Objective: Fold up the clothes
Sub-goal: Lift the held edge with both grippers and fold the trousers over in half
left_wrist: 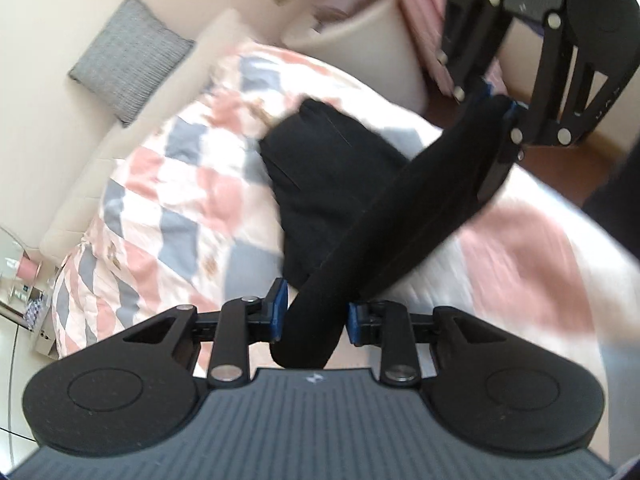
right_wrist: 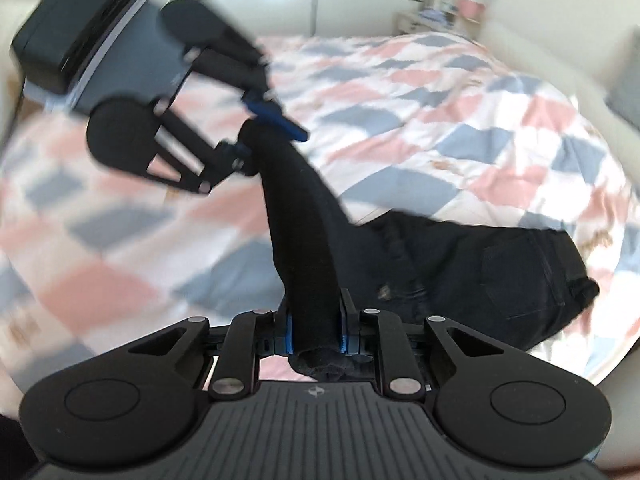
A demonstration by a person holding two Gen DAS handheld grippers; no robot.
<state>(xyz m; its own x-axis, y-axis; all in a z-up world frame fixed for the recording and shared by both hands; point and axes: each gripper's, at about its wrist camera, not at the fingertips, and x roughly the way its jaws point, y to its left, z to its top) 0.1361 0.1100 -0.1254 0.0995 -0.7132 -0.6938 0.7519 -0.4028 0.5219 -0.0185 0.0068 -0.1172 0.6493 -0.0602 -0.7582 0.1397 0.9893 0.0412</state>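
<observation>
A pair of black trousers (left_wrist: 320, 176) lies partly on a checked bedspread (left_wrist: 168, 184), its waist and pocket end resting on the bed (right_wrist: 500, 264). One leg is stretched taut in the air between both grippers. My left gripper (left_wrist: 316, 316) is shut on one end of that leg, low in the left wrist view. My right gripper (right_wrist: 316, 332) is shut on the other end. Each gripper shows in the other's view: the right one (left_wrist: 496, 104) at top right, the left one (right_wrist: 260, 136) at upper left. Both views are blurred by motion.
The bed's pink, grey and white bedspread (right_wrist: 440, 92) fills most of both views. A grey cushion (left_wrist: 128, 56) leans on the cream headboard. Pink curtains (left_wrist: 424, 8) and a white chair (left_wrist: 372, 40) stand beyond the bed. A bedside table (left_wrist: 24, 280) sits at far left.
</observation>
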